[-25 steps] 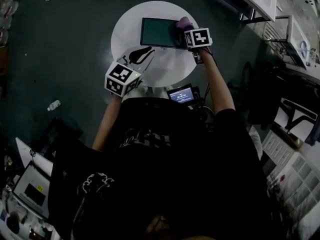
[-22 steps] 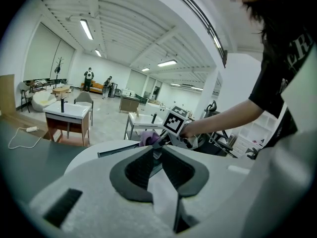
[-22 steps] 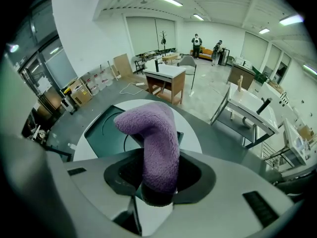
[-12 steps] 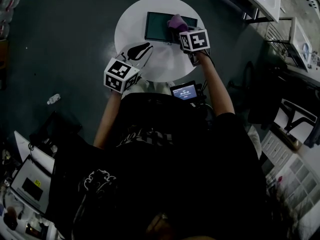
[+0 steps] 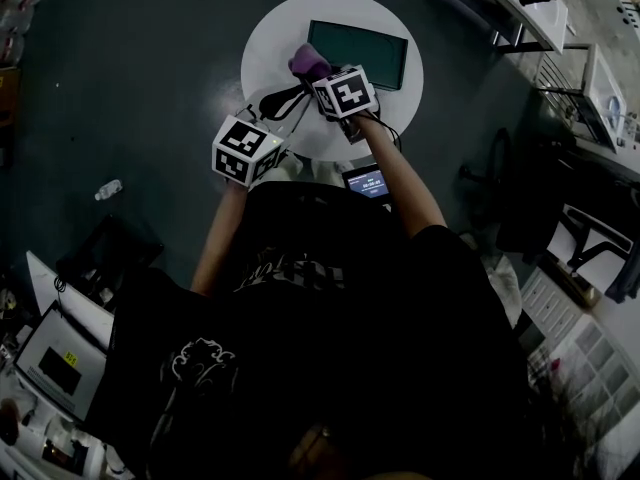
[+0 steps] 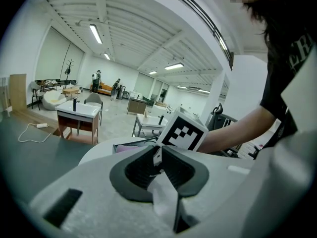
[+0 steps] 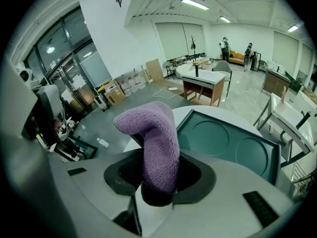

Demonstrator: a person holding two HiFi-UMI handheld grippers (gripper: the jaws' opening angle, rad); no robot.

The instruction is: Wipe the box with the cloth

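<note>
Right gripper view: right tool (image 7: pixel 159 175) clamps cloth (image 7: pixel 153 143) upright, tip bent left; left tool (image 6: pixel 159 156) closed.

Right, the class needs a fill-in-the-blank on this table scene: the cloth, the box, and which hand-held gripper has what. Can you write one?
1. The purple cloth is clamped in the ___ hand-held gripper.
2. The green box lies on a round ___ table.
3. The box's top shows ___ round hollows.
4. The left hand-held gripper, its jaws together, holds ___.

Missing words: right; white; two; nothing.
</note>
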